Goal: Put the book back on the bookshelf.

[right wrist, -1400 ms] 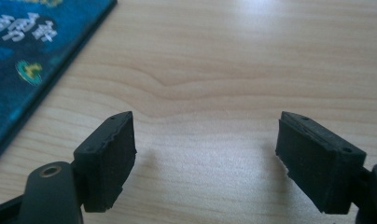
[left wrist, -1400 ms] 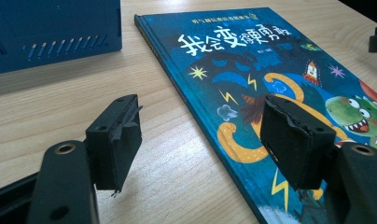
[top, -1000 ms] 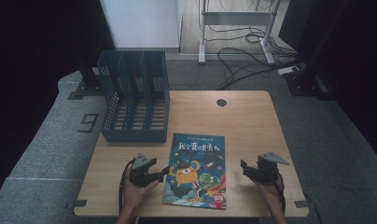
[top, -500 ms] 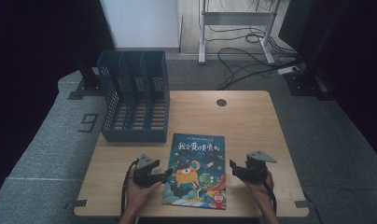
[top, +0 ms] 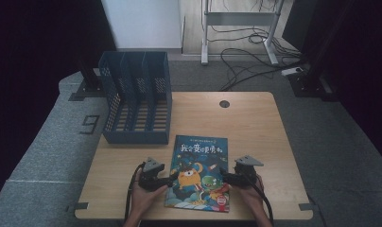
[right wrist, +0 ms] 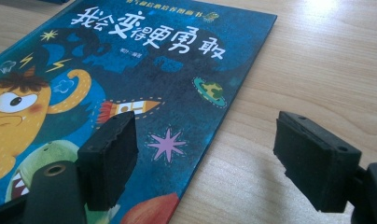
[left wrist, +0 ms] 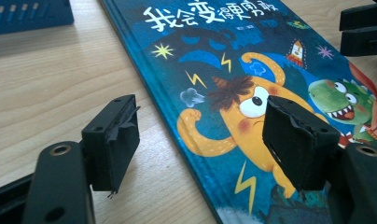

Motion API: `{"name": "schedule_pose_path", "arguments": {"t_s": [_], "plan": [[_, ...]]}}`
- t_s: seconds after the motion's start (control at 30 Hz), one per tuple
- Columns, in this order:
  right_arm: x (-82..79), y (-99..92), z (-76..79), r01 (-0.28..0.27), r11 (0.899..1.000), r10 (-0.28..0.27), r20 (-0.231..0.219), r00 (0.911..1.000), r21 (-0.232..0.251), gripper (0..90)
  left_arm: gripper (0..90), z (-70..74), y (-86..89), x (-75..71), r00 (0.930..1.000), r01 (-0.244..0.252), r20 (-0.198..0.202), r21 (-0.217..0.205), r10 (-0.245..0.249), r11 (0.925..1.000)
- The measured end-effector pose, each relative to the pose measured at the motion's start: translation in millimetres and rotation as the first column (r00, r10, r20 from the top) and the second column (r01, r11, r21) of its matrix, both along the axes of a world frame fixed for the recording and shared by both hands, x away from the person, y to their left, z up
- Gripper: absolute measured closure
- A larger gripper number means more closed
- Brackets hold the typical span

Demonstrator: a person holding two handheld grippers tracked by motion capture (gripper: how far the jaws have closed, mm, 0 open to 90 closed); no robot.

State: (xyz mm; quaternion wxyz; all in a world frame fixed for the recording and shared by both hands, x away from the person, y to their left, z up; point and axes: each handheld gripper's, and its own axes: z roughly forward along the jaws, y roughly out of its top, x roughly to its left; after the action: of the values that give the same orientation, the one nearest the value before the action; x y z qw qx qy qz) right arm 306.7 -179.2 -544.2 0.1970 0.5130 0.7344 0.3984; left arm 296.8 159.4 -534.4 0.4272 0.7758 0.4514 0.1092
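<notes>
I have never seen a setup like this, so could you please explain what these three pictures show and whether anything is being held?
A person sits at a table, each hand holding a two-jaw gripper tool. One picture looks down from above; the other two come from cameras riding on the grippers, looking along their black jaws. On the table lie a blue picture book and a blue file rack. The left gripper straddles the book's left edge, the right gripper its right edge. Both stand open; nothing is held yet.
</notes>
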Motion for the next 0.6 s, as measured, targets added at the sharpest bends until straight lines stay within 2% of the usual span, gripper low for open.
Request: {"name": "schedule_pose_path", "arguments": {"t_s": [0.17,0.4,0.6], "plan": [[-1.7,3.0,0.3,-0.008,1.000,0.008,0.001,1.0000,0.009,20.7,24.7,-1.3,-4.5,-0.7,1.0000,0.006,-0.005,0.011,-0.006,0.9999],[-2.6,18.8,-7.8,-0.035,0.999,0.035,-0.027,0.9990,-0.020,19.3,21.3,-5.9,-13.4,-0.1,0.9990,0.020,-0.042,0.025,-0.019,0.9995],[-2.9,22.0,-8.9,-0.040,0.999,0.040,-0.036,0.9986,-0.007,19.6,19.8,-8.7,-18.7,-0.4,0.9983,0.032,-0.051,0.037,-0.030,0.9988]]}}
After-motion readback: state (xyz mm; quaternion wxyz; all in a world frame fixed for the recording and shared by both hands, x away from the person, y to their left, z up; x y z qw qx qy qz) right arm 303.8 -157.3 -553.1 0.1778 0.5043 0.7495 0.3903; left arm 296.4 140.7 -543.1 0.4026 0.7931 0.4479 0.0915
